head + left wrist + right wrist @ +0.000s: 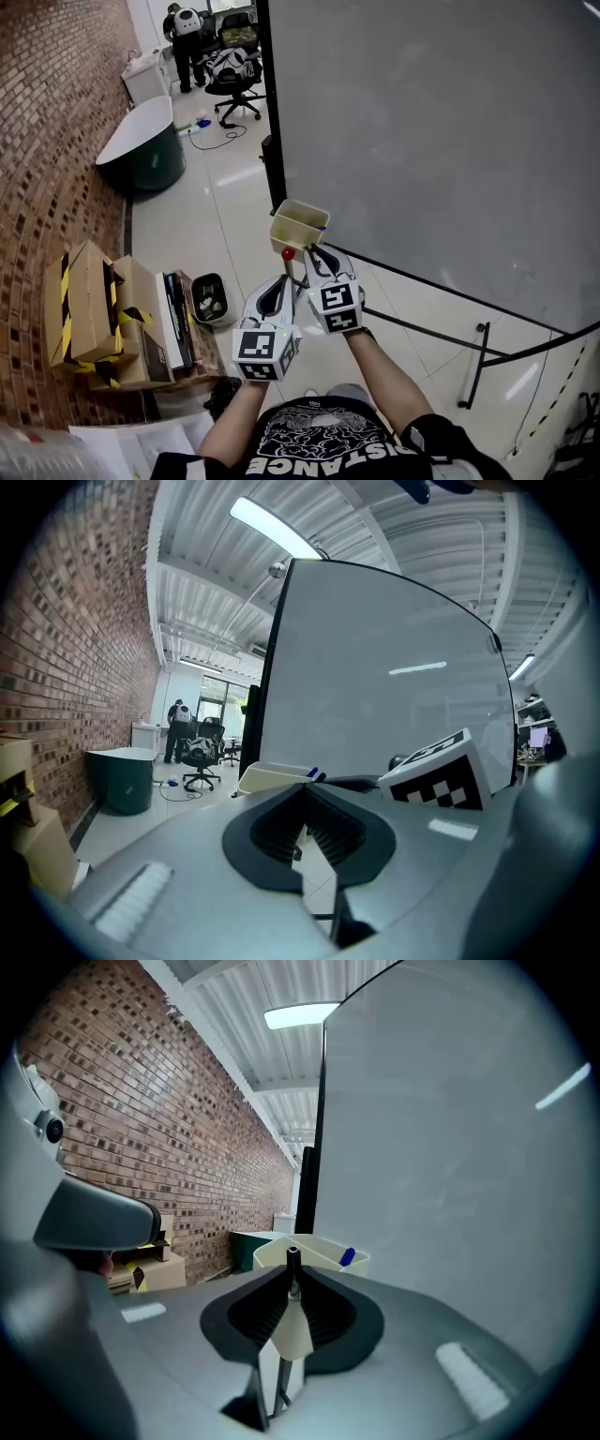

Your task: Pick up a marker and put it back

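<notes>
Right gripper (292, 1281) fingers clamped on marker (292, 1260), upright between them. Left gripper (306, 791) fingers closed, empty. Tray (323, 1247) just ahead of fingers. Risk: narrow pinch, so marker may pivot or slip out.

the marker (292, 1255) is mostly buried in the right hand-held gripper (292, 1275), only its dark tip pokes out. the blue marker (347, 1256) shows just one end over the tray (325, 1244) rim. the person (186, 37) way back is too small to make out. the whiteboard (431, 141) runs off the top and right edges.
</notes>
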Motion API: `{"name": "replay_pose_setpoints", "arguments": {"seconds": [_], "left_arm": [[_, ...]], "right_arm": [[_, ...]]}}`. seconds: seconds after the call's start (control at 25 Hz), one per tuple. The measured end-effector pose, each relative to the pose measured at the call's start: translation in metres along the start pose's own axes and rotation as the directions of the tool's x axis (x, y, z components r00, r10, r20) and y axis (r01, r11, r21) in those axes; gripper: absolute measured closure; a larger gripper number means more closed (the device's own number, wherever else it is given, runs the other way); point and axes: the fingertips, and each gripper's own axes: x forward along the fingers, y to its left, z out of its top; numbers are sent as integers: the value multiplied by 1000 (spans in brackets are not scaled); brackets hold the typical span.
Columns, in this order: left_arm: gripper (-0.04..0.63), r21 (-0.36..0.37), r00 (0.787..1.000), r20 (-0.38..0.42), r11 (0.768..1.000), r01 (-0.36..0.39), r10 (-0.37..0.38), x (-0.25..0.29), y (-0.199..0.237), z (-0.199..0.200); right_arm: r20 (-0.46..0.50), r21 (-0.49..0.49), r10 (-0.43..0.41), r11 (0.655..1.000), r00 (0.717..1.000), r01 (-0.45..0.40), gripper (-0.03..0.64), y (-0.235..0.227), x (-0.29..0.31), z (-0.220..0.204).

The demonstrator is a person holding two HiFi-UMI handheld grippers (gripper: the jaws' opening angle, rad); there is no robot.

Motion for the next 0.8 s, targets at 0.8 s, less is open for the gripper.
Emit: {"name": "replay_pose_setpoints", "arguments": {"seconds": [0.8], "left_arm": [[591, -18, 997, 63, 999, -42, 43, -21, -17, 22]], "right_arm": [[182, -37, 14, 999, 983, -7, 578, 8, -75, 83]]}}
